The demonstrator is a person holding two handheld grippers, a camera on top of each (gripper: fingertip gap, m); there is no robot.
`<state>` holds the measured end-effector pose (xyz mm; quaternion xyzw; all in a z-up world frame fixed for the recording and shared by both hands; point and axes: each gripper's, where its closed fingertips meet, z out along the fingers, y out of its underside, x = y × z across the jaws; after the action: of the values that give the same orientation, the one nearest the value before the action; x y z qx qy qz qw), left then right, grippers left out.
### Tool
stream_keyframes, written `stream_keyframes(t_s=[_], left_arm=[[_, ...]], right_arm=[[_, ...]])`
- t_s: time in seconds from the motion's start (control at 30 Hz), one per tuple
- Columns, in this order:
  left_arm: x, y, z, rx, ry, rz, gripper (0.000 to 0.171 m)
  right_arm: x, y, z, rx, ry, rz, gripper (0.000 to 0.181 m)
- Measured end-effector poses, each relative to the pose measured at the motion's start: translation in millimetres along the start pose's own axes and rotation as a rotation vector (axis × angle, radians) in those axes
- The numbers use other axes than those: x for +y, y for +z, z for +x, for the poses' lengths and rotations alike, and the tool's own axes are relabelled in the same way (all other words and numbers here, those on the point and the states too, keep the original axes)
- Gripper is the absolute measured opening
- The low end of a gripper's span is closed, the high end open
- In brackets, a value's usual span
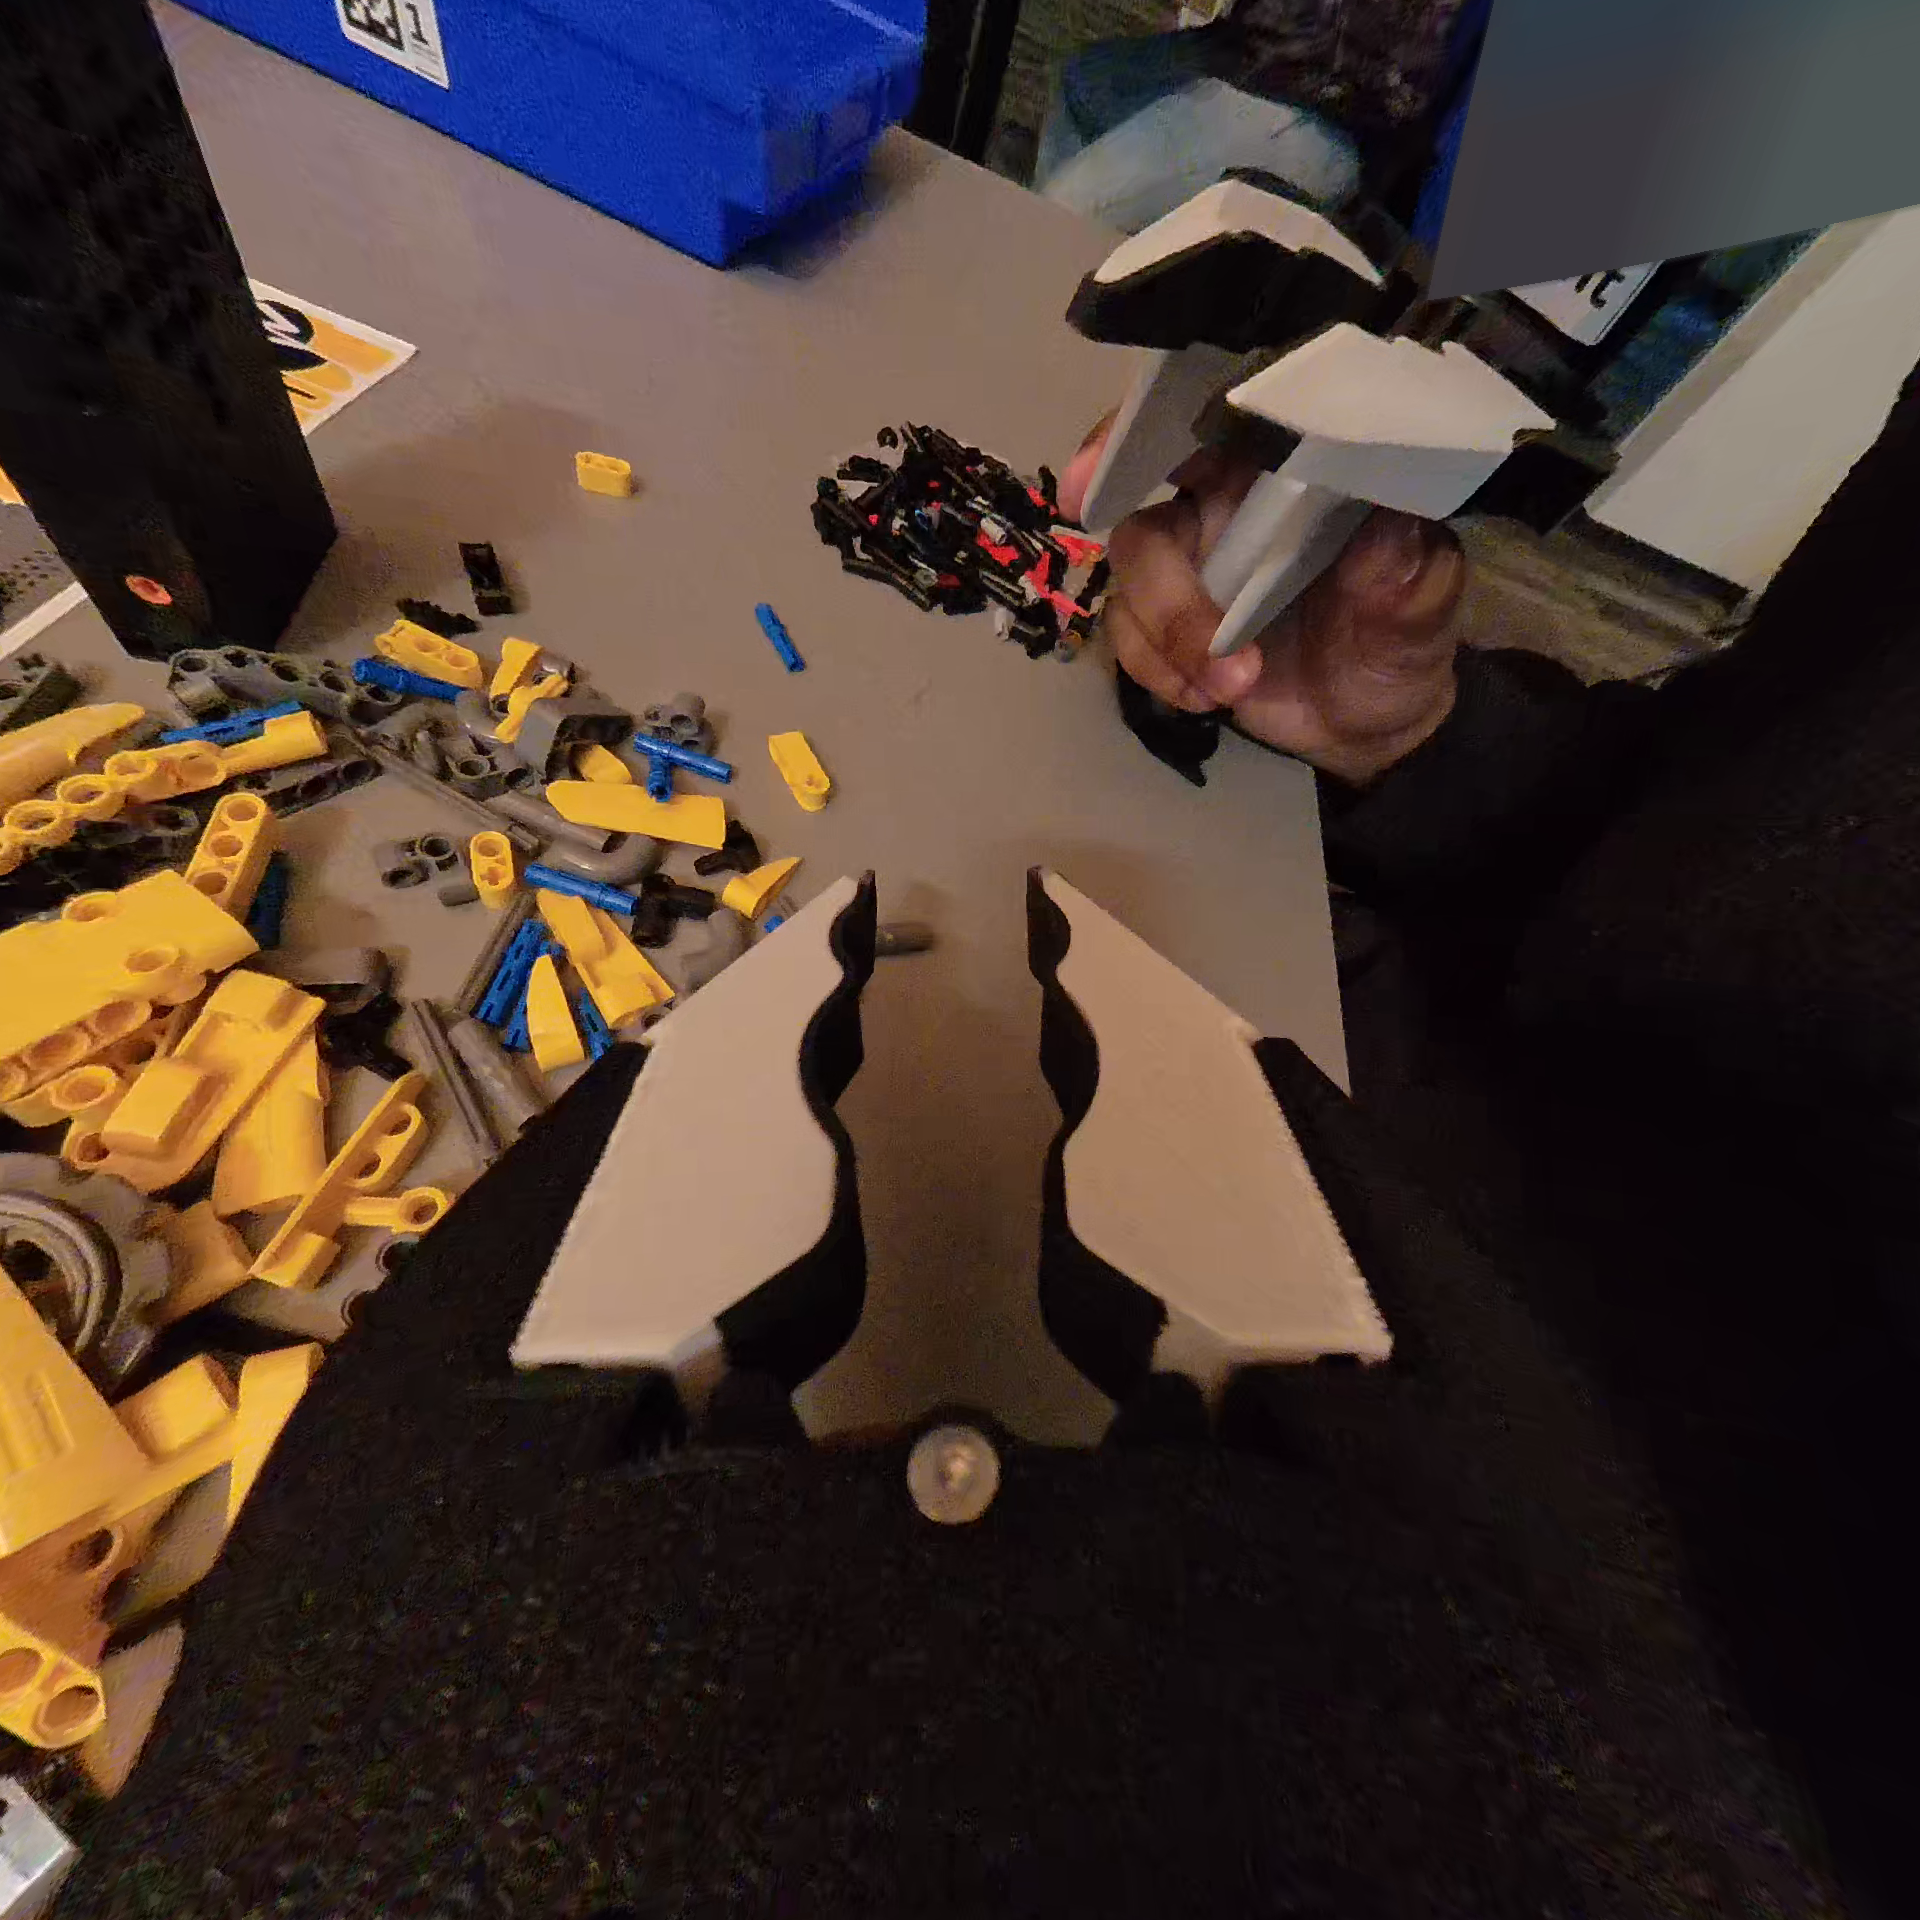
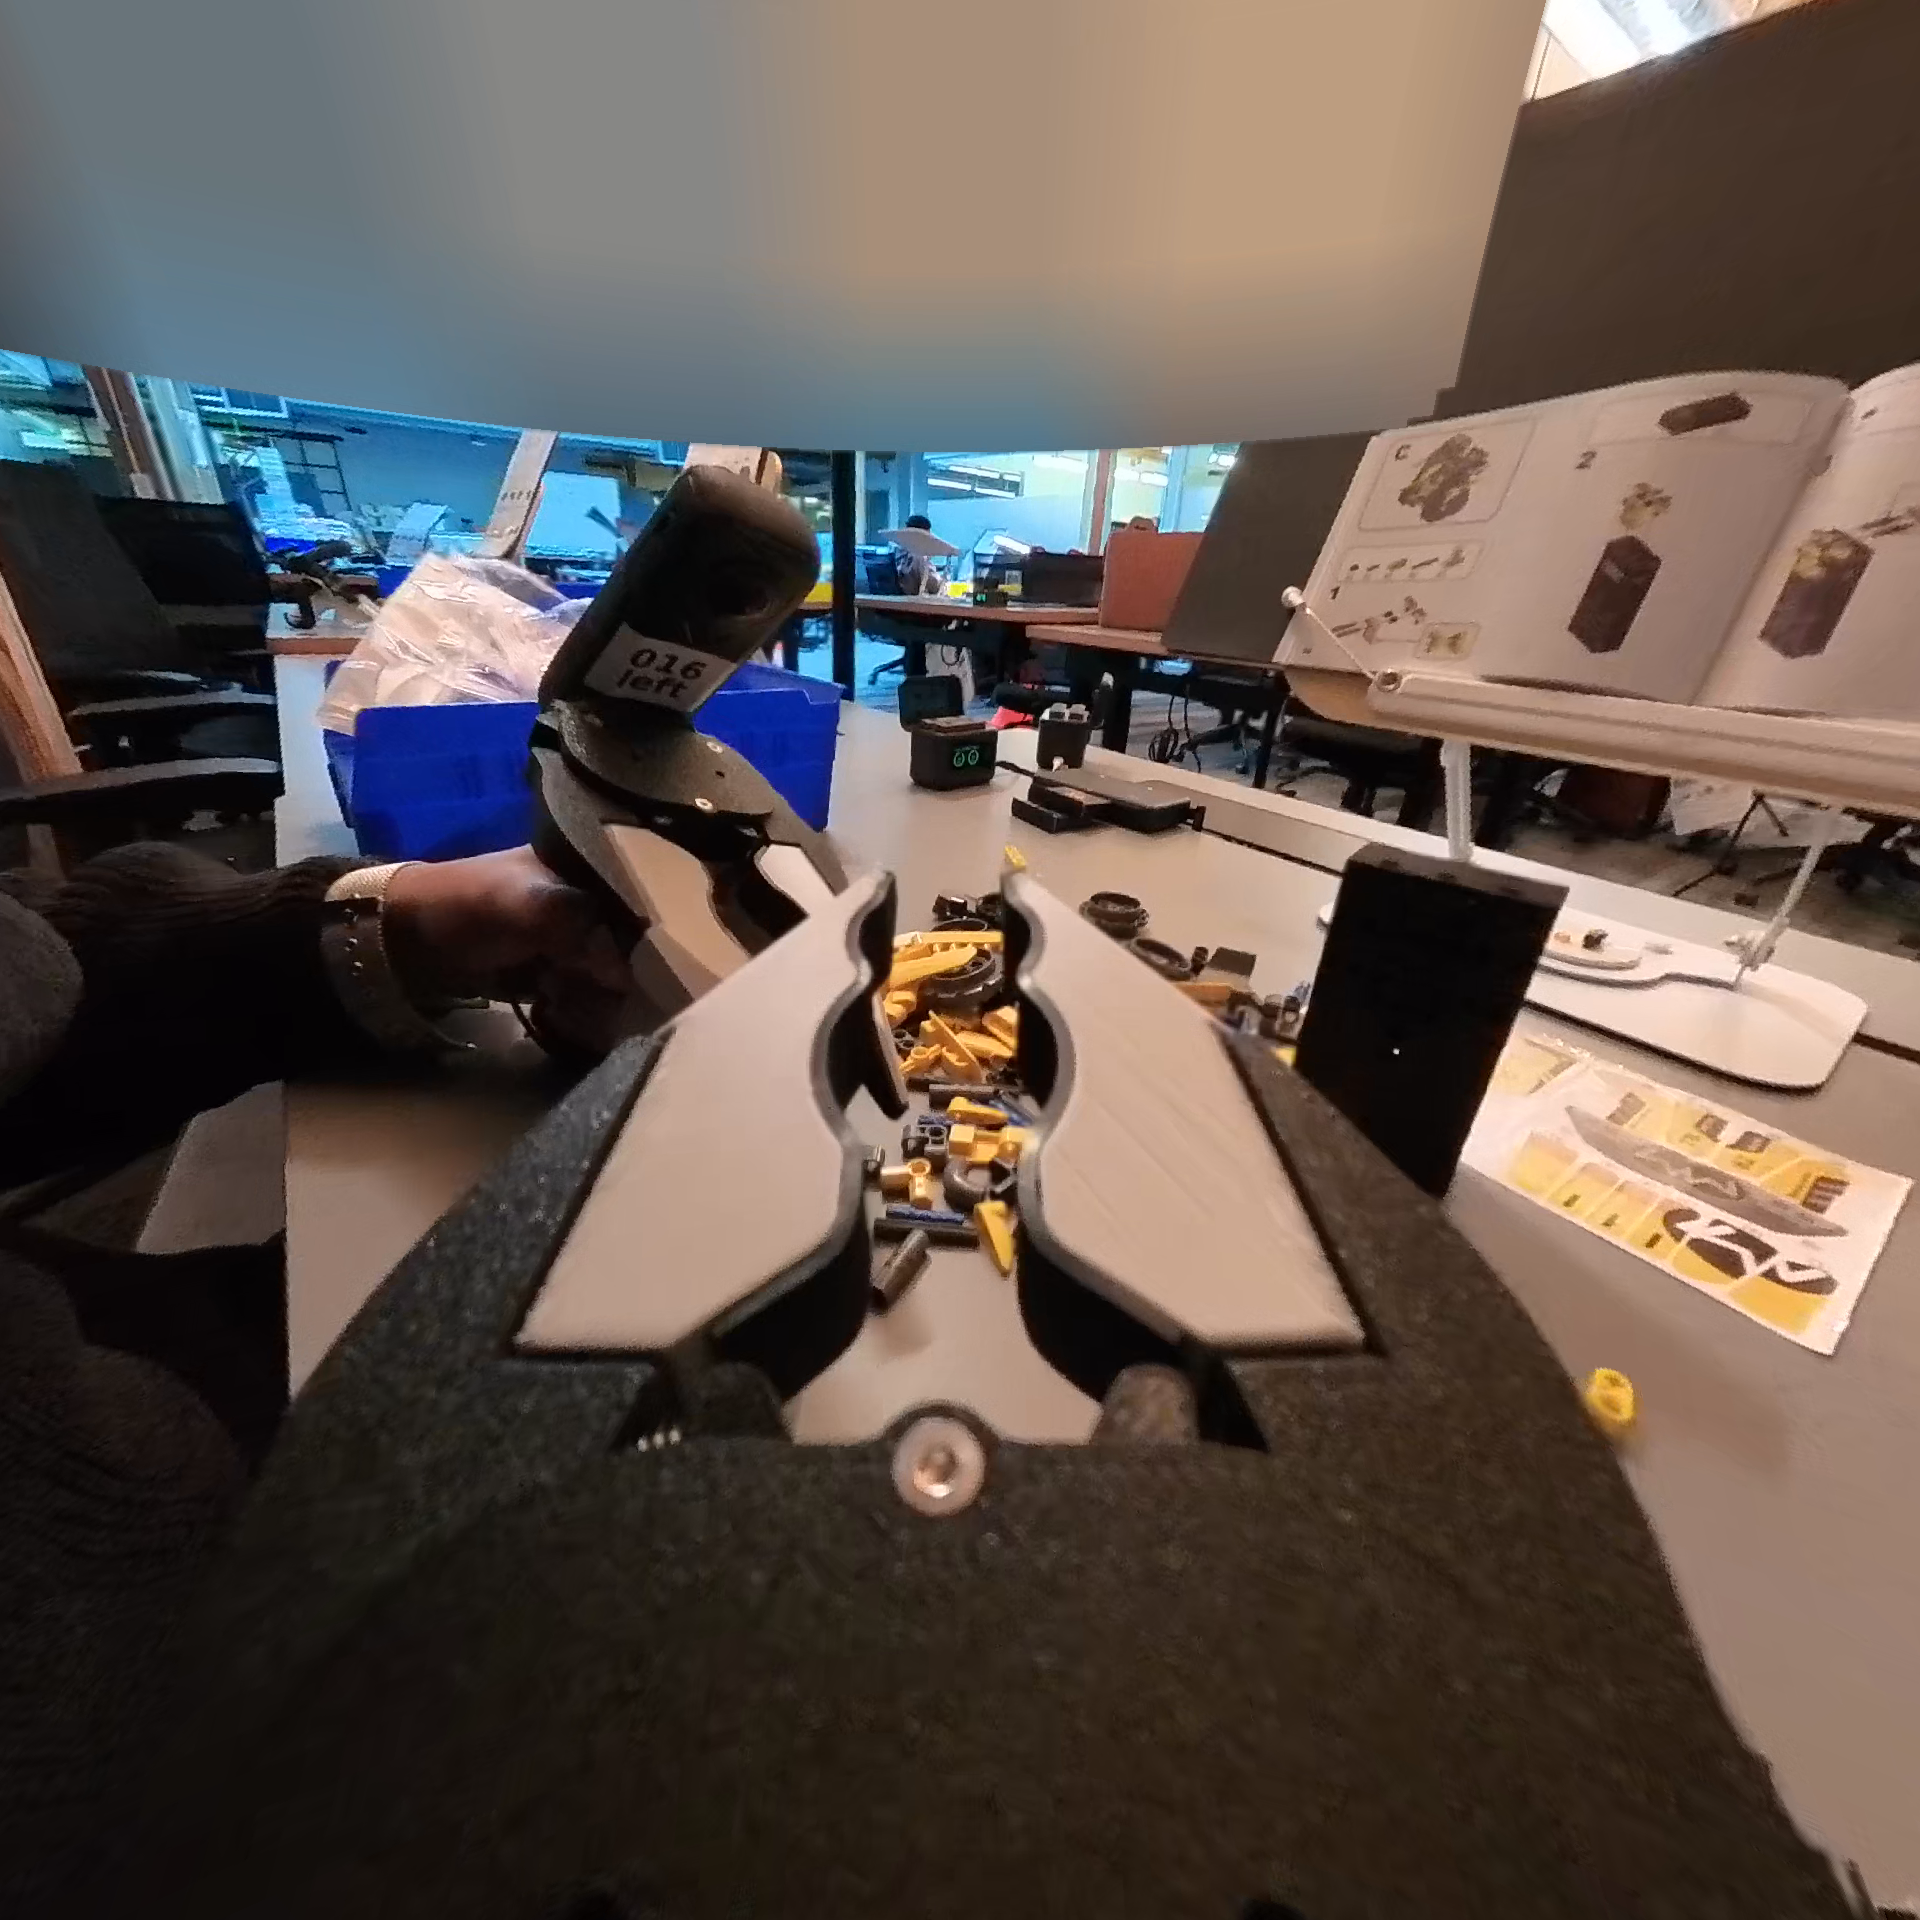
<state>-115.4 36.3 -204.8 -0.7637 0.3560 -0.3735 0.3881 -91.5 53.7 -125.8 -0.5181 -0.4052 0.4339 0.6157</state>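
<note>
My left gripper (image 1: 948, 894) is open and empty, low over the grey table (image 1: 935, 727). A small grey pin (image 1: 904, 940) lies on the table just by its tips. A spread of yellow, blue and grey building pieces (image 1: 312, 935) lies to its left. A small heap of black and red pins (image 1: 956, 530) lies ahead. My right gripper (image 2: 945, 894) is open and empty, pointing at the yellow pieces (image 2: 956, 1039). In the left wrist view the right gripper (image 1: 1158, 582) hangs beside the pin heap, held by a hand (image 1: 1330, 665). In the right wrist view the left gripper (image 2: 743, 914) is partly hidden.
A tall black block (image 1: 135, 364) (image 2: 1423, 1018) stands by the pieces. A yellow sticker sheet (image 2: 1704, 1216) lies beside it. A blue bin (image 1: 623, 104) is at the far side. An open instruction booklet (image 2: 1610, 540) rests on a white stand. A lone yellow piece (image 2: 1608, 1403) lies at the right. There is about 8 cm between the tips of the two grippers.
</note>
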Motion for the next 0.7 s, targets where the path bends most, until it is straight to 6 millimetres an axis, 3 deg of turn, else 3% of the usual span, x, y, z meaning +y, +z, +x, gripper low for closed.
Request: stream_keyframes(t_s=[0.23,0.5,0.7], left_arm=[[-11,-8,-4,0.044,-0.073,0.078,0.028],[-5,0,-2,0.066,-0.064,0.015,0.028],[-10,-5,-4,0.07,-0.079,0.058,0.028]], right_arm=[[10,7,7,-0.01,0.077,-0.063,0.019],[22,17,10,-0.038,0.124,-0.143,0.019],[18,14,14,-0.043,0.167,-0.111,0.018]])
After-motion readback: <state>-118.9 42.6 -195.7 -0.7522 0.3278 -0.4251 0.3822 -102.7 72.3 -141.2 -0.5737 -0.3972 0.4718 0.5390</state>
